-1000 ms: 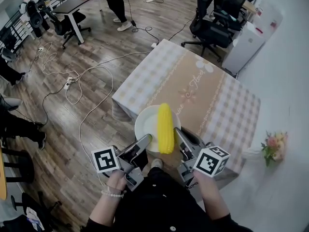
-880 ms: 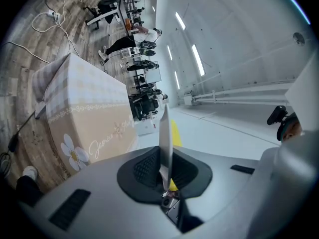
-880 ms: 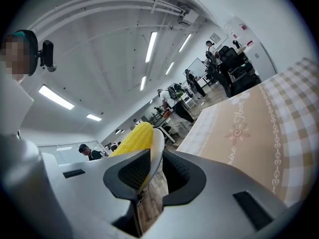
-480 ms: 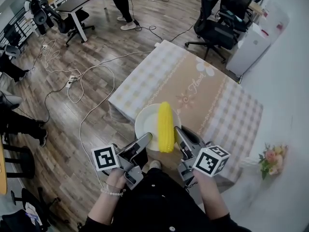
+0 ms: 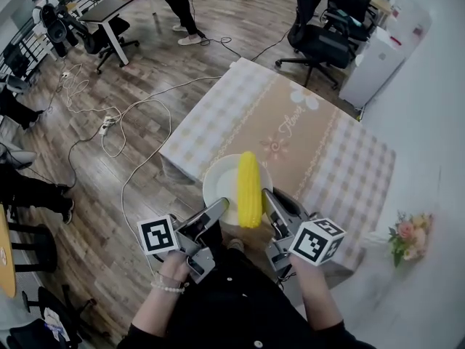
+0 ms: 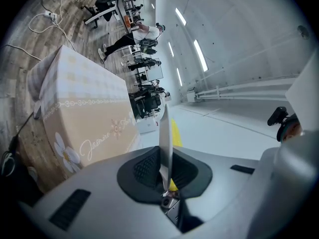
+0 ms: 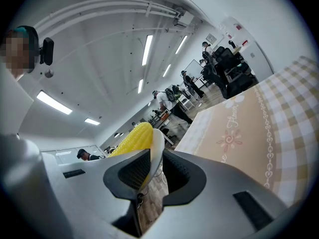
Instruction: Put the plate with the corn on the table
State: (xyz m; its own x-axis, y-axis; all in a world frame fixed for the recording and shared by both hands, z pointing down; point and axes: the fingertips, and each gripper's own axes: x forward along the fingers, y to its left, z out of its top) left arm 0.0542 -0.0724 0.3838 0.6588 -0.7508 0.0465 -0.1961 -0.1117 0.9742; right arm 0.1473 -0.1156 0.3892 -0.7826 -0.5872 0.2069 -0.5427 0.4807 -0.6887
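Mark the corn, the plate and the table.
corn (image 5: 249, 191): head view, middle of the cob.
plate (image 5: 216, 184): head view, bare white part left of the corn.
table (image 5: 320, 140): head view, bare tan cloth centre.

Black office chairs (image 5: 323, 38) stand well ahead of the jaws. White cables (image 5: 105, 124) trail to their left, a flower bouquet (image 5: 407, 233) to their right.
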